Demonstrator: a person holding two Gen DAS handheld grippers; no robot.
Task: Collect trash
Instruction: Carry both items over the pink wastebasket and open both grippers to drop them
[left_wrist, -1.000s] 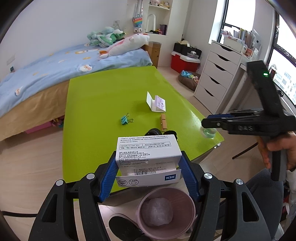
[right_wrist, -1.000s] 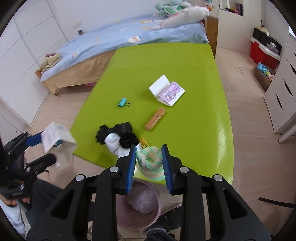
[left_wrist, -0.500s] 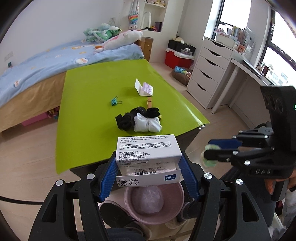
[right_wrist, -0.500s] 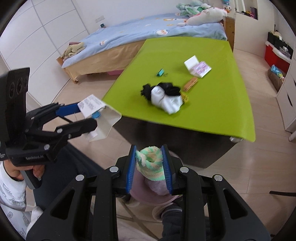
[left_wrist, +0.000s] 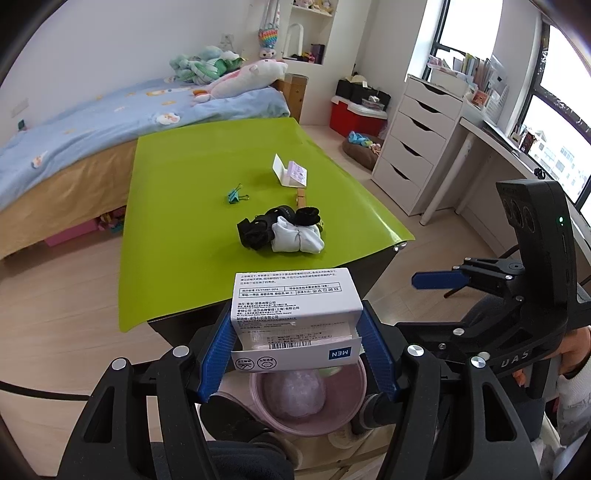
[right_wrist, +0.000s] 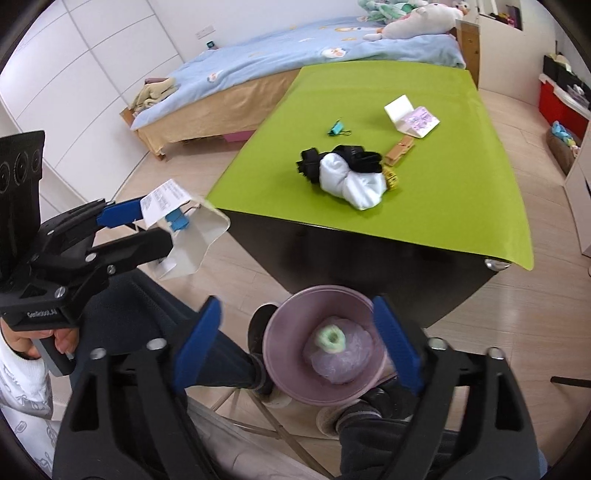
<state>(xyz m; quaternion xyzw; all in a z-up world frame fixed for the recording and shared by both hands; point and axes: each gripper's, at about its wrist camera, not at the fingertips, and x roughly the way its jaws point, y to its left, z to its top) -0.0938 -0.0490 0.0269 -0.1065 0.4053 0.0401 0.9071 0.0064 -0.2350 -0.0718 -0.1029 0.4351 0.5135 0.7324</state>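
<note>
Released since earlier frame: green-white wad (right_wrist: 331, 338) now inside pink bin (right_wrist: 280, 373); right gripper (right_wrist: 300, 349) jaws opening, empty. Left gripper (left_wrist: 295, 354) clamped on carton (left_wrist: 295, 314), directly above bin, long axis crosswise.

The left gripper (left_wrist: 297, 350) fills the lower centre of its own view, tilted downward, its blue pads (left_wrist: 216, 356) pressed on the sides of a white box (left_wrist: 295, 317). The right gripper (right_wrist: 297, 343), low in its view and also tilted down, is opening its jaws with nothing between them. A hand (right_wrist: 55, 341) at lower left grips the left handle.
</note>
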